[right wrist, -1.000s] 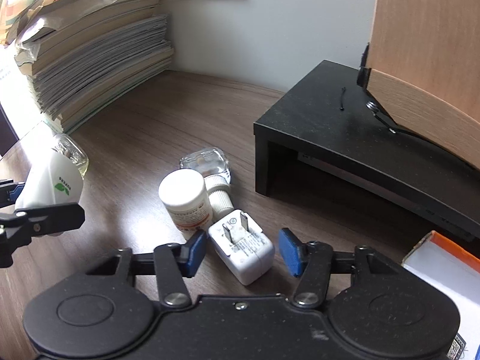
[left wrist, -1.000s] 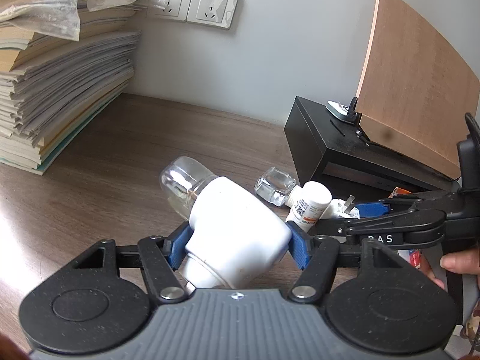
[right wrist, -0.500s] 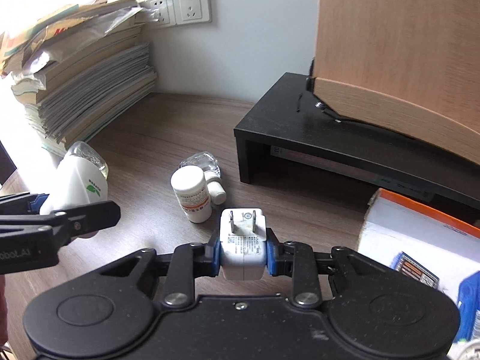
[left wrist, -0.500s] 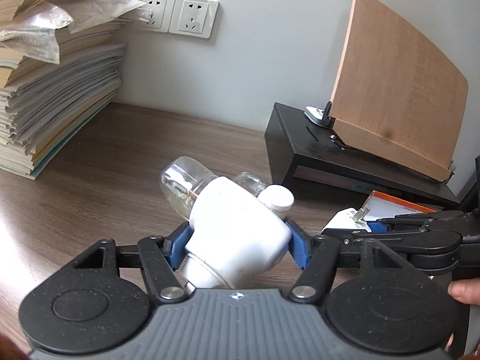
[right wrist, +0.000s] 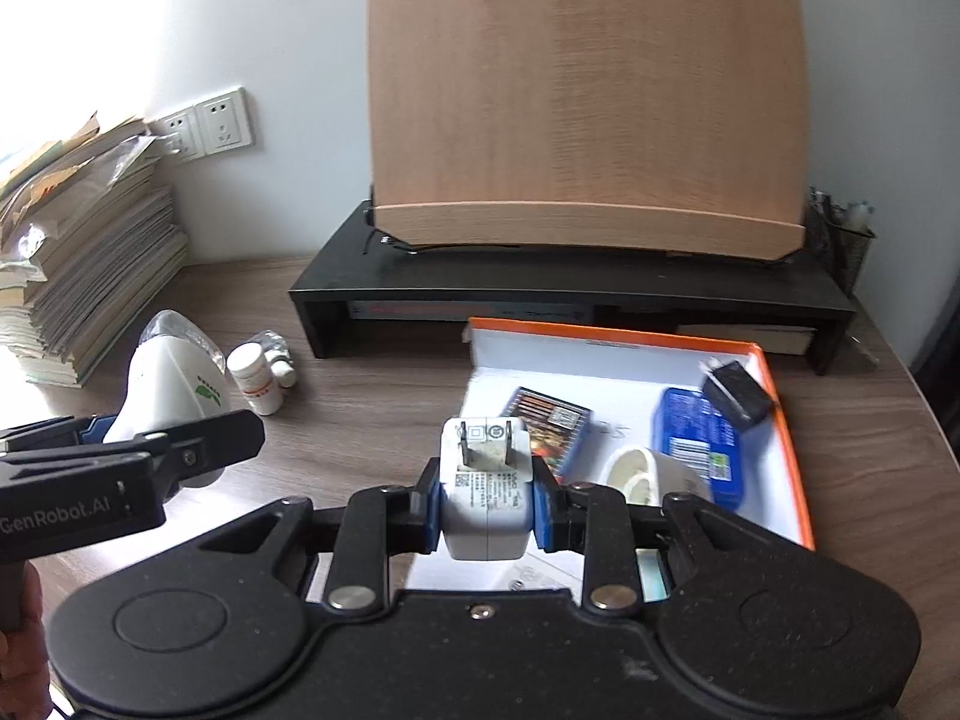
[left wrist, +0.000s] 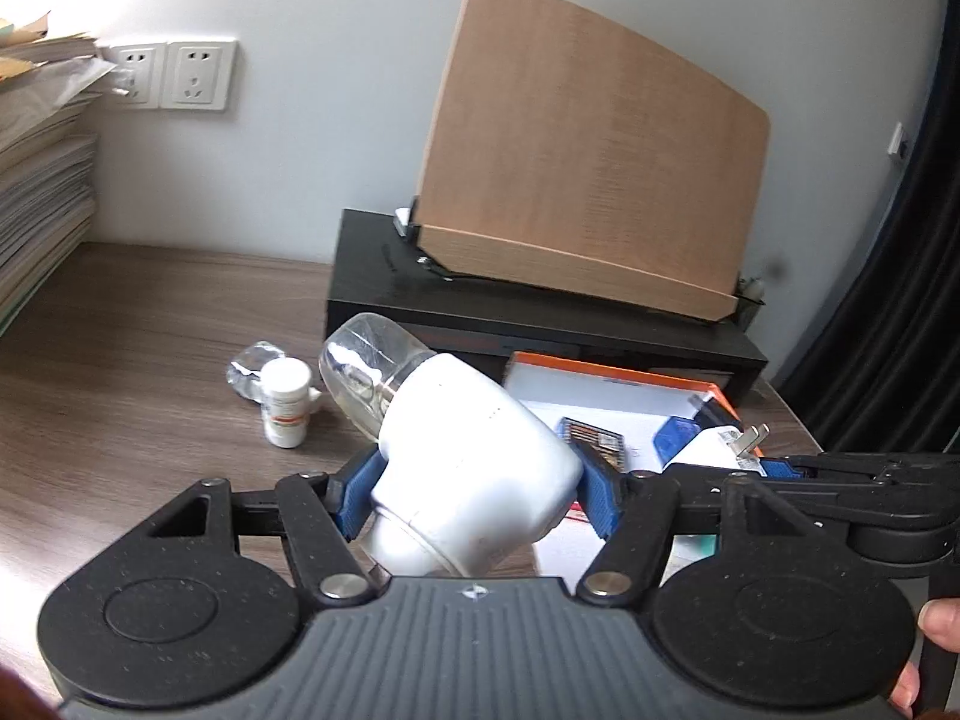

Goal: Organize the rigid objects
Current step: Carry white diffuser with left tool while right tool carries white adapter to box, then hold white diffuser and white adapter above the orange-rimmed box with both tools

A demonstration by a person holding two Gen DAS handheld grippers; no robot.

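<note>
While level above the desk, left gripper (left wrist: pixel 474 498) jaws clamped on white diffuser (left wrist: pixel 474 468), right gripper (right wrist: pixel 485 507) jaws on white charger (right wrist: pixel 485 480).

My left hand-held gripper (left wrist: pixel 474 498) squeezes a white plug-in thing (left wrist: pixel 474 474) with a clear bottle, tilted. My right hand-held gripper (right wrist: pixel 486 504) squeezes a white charger (right wrist: pixel 486 492), prongs up. Ahead stands a small white pill bottle (right wrist: pixel 258 384).

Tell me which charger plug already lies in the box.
The black charger, at the orange-rimmed box far right corner; the white charger is held in the right hand-held gripper.
</note>
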